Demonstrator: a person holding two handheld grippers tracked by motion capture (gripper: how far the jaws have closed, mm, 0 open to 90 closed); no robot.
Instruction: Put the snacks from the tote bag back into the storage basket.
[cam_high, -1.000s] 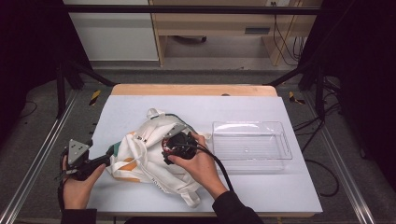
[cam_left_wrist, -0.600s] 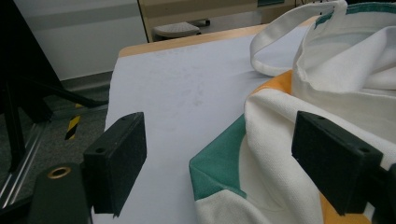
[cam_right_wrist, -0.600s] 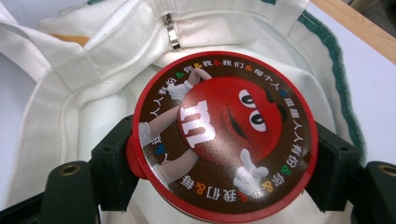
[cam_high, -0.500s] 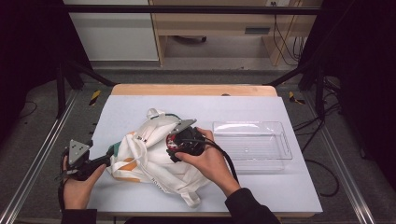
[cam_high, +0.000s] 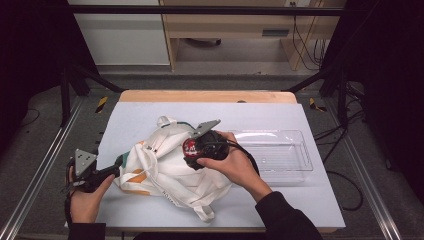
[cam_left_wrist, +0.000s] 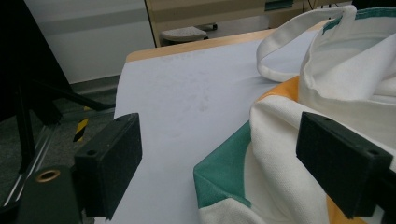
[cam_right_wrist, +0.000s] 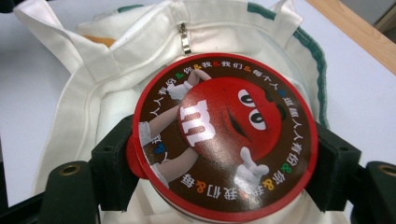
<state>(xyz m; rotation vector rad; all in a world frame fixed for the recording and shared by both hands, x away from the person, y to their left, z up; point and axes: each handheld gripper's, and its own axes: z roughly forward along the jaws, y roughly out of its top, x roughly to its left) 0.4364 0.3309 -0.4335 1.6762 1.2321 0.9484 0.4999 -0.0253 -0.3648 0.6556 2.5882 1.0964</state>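
Where viewed from above: table (cam_high: 150, 115) w/ pale sheet on top, wooden edge at far side. Clear plastic tray (cam_high: 295, 155) on right half of table, near bag, lying flat. White cloth bag (cam_high: 165, 175) w/ green and orange patches crumpled at centre-left of table; loop handle at far end, another at near edge; zip pull visible at mouth in right gripper view.

Right gripper (cam_high: 192, 150) over middle of bag, held in person's right hand, grey plate on top. Jaws closed on round red tin (cam_right_wrist: 224, 135), one jaw at each side of tin; printed lid w/ red cartoon character facing camera in right gripper view. Tin above bag's opening, clear of table.

Left gripper (cam_left_wrist: 233, 158) at left edge of bag, low near table surface, held in left hand. Jaws wide apart, green-trimmed corner of bag lying between them; right jaw against bag fabric, left jaw clear of it, no pinch.
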